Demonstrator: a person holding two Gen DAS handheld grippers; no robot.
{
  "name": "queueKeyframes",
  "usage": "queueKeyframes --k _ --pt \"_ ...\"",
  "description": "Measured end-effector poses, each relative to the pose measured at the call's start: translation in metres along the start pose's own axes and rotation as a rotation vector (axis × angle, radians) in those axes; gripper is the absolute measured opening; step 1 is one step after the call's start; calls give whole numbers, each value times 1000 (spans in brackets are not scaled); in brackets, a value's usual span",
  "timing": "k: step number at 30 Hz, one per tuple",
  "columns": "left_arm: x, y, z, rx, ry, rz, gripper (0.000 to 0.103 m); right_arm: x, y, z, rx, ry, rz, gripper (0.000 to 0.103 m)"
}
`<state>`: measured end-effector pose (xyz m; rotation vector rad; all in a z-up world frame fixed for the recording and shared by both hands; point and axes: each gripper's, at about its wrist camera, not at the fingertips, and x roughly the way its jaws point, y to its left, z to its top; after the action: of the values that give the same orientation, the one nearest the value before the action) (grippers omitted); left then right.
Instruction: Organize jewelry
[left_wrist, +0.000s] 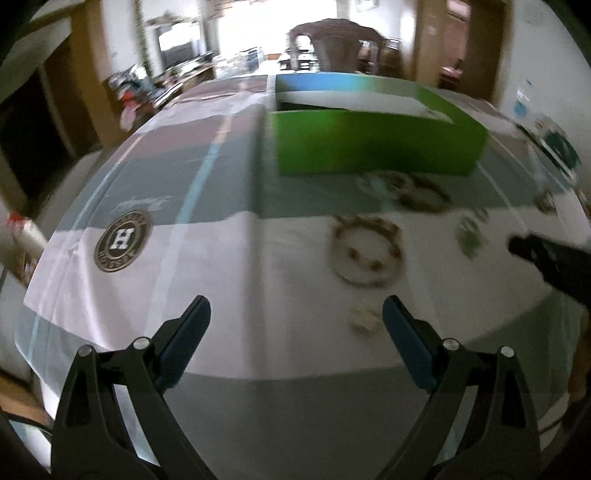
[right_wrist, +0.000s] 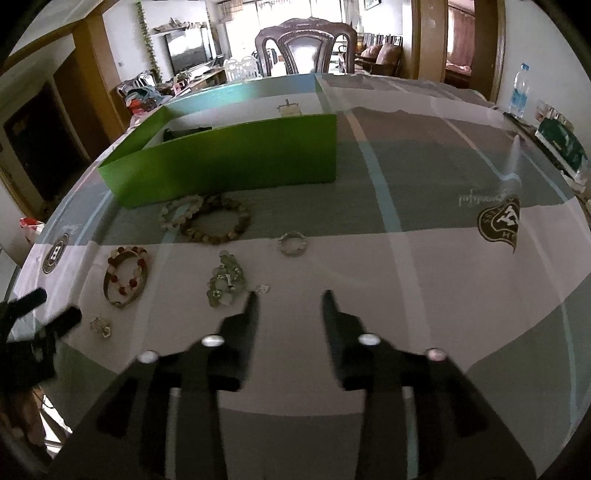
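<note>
A green open box (right_wrist: 229, 158) stands on the table; it also shows in the left wrist view (left_wrist: 373, 144). In front of it lie bead bracelets: a brown one (right_wrist: 218, 225) overlapping a pale one (right_wrist: 177, 210), a red-and-white one on a bangle (right_wrist: 125, 277) (left_wrist: 365, 251), a small clear ring-like bracelet (right_wrist: 292, 243), a green bead cluster (right_wrist: 225, 280) and a small pale piece (right_wrist: 100, 326) (left_wrist: 364, 319). My left gripper (left_wrist: 295, 317) is open and empty, just left of the small piece. My right gripper (right_wrist: 289, 299) is open and empty, just right of the green cluster.
The table wears a grey-and-white cloth (right_wrist: 406, 258) with round logos (left_wrist: 122, 240). A dark wooden chair (right_wrist: 306, 46) stands at the far edge. A water bottle (right_wrist: 519, 90) and a green pack (right_wrist: 561, 142) sit at the right edge.
</note>
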<state>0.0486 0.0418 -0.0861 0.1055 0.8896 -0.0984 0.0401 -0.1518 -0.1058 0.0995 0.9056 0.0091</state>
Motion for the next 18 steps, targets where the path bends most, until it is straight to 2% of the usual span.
queueKeyframes --k 4,5,7,9,15,16,17,18 --pt "11 -22 -2 85 2 27 93 2 5 -2 -21 5 8 45" --pt "15 -25 -3 95 4 35 92 2 6 -1 -29 5 9 49" --pt "22 -28 -3 102 8 47 84 3 11 0 -51 3 7 52" --pt "23 -25 -1 89 -3 24 72 6 19 2 -76 6 13 52" --pt "26 -11 1 42 2 10 50 22 41 12 -126 23 43 52" --pt "26 -8 1 35 3 6 49 26 44 13 -131 28 52 52" --pt "26 -5 2 29 5 3 49 29 46 14 -134 37 61 49" --pt "26 -3 2 22 7 5 48 34 47 15 -131 53 71 28"
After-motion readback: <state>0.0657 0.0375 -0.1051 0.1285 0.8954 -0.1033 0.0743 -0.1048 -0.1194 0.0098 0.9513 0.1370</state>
